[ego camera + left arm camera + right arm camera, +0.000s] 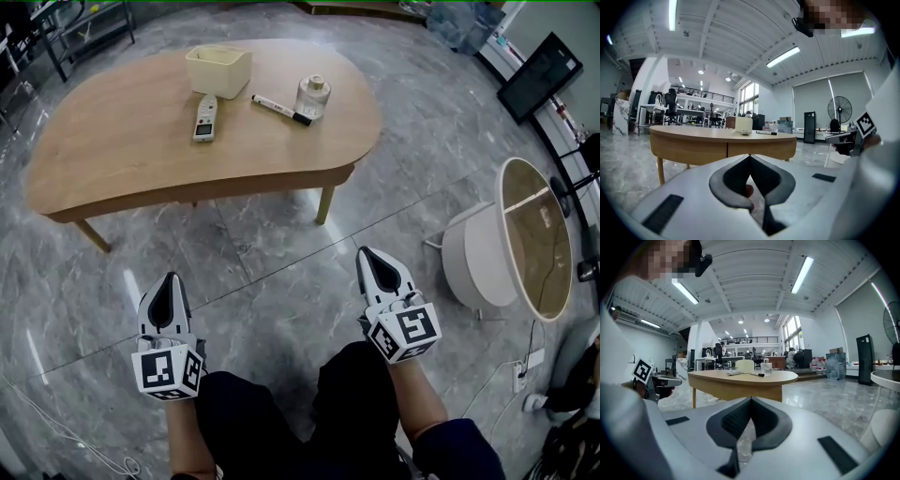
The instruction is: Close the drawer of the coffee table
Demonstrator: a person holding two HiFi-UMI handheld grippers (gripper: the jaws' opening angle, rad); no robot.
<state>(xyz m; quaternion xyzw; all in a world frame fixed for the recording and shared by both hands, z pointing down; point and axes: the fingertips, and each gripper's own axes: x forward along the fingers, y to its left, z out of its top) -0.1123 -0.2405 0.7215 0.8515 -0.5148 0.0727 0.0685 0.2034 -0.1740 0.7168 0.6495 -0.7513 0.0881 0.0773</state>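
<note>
A grey marbled floor was seen under everything. One coffee table of light wood, with a rounded bean-shaped top, was stood on it. The table lay ahead of both grippers and well apart from them. Two pale legs were counted beneath it in the head view. In the left gripper view its apron was shown cut by one vertical seam into two panels. The drawer's front was taken to be one of these panels, though which one could not be told. Both panels were seen lying flush with each other along the table's near side, under the top. One round white side table with a glossy top was placed to the right, apart from the coffee table.

Two grippers were held low over the person's knees, each capped by one marker cube. The left gripper was seen with its jaws brought together at the tips and nothing between them. The right gripper was likewise seen with its jaws pressed together and empty.

Four things were counted on the tabletop, grouped toward its far side. One cream square container was set farthest back. One lidded glass jar was stood to its right. One white handheld device was laid just in front of the container. One marker pen was laid between the device and the jar.
</note>
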